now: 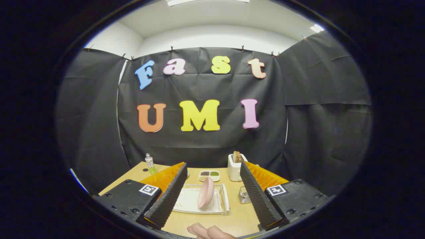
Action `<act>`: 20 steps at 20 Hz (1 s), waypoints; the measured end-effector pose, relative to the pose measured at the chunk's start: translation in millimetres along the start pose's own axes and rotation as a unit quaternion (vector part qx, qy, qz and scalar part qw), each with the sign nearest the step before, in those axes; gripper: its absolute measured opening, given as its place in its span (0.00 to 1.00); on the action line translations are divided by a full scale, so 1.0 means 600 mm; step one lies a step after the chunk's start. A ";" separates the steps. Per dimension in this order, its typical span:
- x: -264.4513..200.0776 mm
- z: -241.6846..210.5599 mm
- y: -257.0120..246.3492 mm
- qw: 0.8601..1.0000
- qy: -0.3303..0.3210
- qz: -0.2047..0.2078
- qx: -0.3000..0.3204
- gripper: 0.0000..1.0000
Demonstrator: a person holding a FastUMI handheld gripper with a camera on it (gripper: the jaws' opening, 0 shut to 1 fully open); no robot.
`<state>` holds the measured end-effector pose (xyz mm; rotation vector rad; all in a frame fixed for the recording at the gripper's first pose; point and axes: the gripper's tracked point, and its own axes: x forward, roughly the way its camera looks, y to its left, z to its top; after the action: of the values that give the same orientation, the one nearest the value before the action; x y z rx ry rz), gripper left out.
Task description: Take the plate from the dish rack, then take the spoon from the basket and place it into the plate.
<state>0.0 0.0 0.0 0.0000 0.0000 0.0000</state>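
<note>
Gripper: held above the near part of the bench, fingers spread wide, ribbed black pads facing each other, nothing between them but air.
Plate: pink, standing on edge and leaning a little in the dish rack, just ahead of the fingers and between their lines.
Dish rack: clear, shallow, tray-like, lying mid-bench; left part bare.
Basket: possibly the small metal mesh container just right of the rack, next to the right finger; too small to tell whether a spoon lies in it.
Two-part dish: at the far edge, behind the rack, dark filling one side, green the other.
Toaster: white, far edge, right of that dish, slices standing in it.
Bottle: far left corner, green below, pale cap.
Hand: fingertips showing at the near edge, below the fingers.
</note>
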 end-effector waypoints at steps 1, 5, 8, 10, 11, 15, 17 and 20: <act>-0.001 -0.001 -0.001 1.000 -0.002 -0.002 -0.005 1.00; 0.003 0.005 0.002 1.000 -0.011 0.003 -0.022 1.00; 0.014 0.013 0.003 0.999 -0.022 0.007 -0.031 1.00; 0.023 0.018 0.002 0.999 -0.028 0.013 -0.031 1.00; 0.031 0.019 -0.003 0.999 -0.030 0.012 -0.033 1.00; 0.069 0.018 -0.012 0.999 -0.022 0.007 -0.038 1.00; 0.093 0.012 -0.010 0.999 -0.010 0.008 -0.045 1.00; 0.139 0.006 -0.011 0.998 0.009 0.001 -0.059 1.00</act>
<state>83.5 -6.6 3.7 -0.1187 0.0176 0.0019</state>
